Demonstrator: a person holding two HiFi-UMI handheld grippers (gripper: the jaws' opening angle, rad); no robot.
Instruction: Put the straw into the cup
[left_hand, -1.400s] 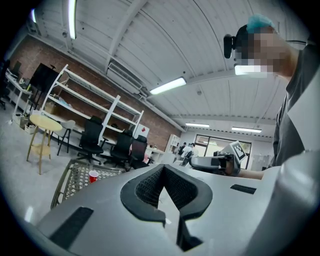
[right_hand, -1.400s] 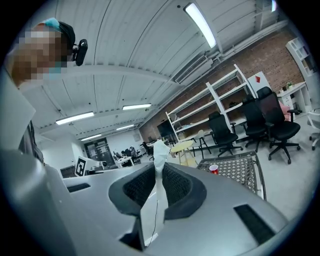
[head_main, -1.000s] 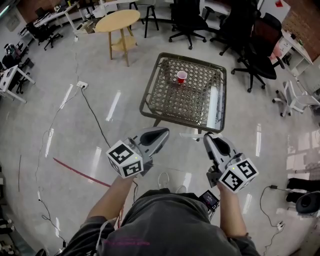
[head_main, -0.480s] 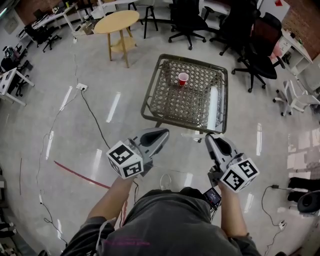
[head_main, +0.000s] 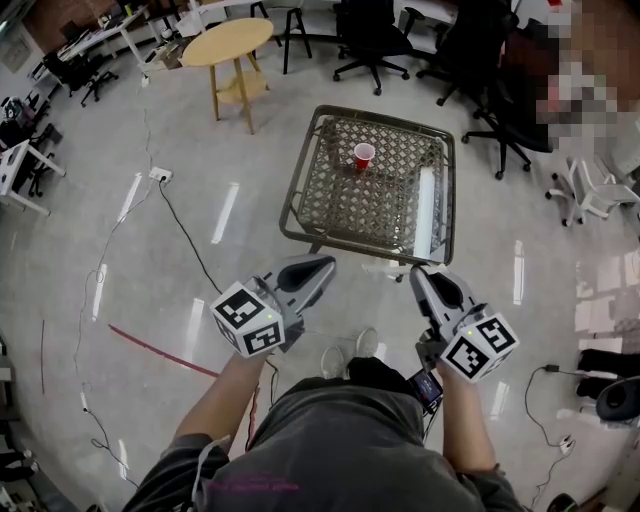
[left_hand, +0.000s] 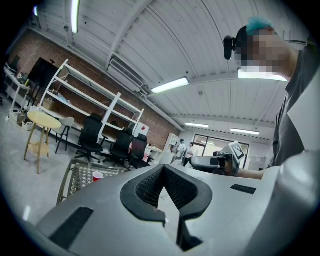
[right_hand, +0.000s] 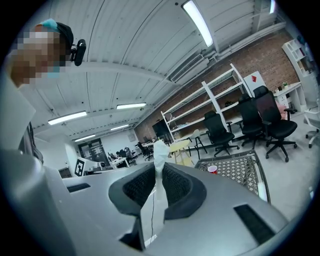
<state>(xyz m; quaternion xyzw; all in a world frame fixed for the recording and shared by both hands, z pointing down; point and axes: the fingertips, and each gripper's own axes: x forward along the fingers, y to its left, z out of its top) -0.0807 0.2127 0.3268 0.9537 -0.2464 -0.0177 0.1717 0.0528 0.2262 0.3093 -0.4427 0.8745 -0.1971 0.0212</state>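
**White straw in grip, red cup out of reach**

Item 1, straw (right_hand: 159, 159): white, paper-wrapped. It stands upright between the pads of the right tongs (head_main: 422, 276), which are clamped on it, and its top pokes past the tips.

Item 2, left tongs (head_main: 322, 266): tips closed together with nothing between them. They are carried level beside the right pair.

Item 3, cup (head_main: 364, 155): red, upright and open-mouthed. It sits toward the 12 o'clock edge of the table (head_main: 297, 205) and is well apart from both tongs.

Item 4, table: woven top in a metal frame, at 12 o'clock from the person. The left tongs are off its 7 o'clock corner and the right off its 5 o'clock corner.

Change noted: over the last second, tongs and table have kept nearly the same places. Only a shoe (head_main: 366, 341) has come forward at 6 o'clock.

Reading: probably an approach on foot just begun. The straw is secured, but the whole carry to the cup and the insertion remain.
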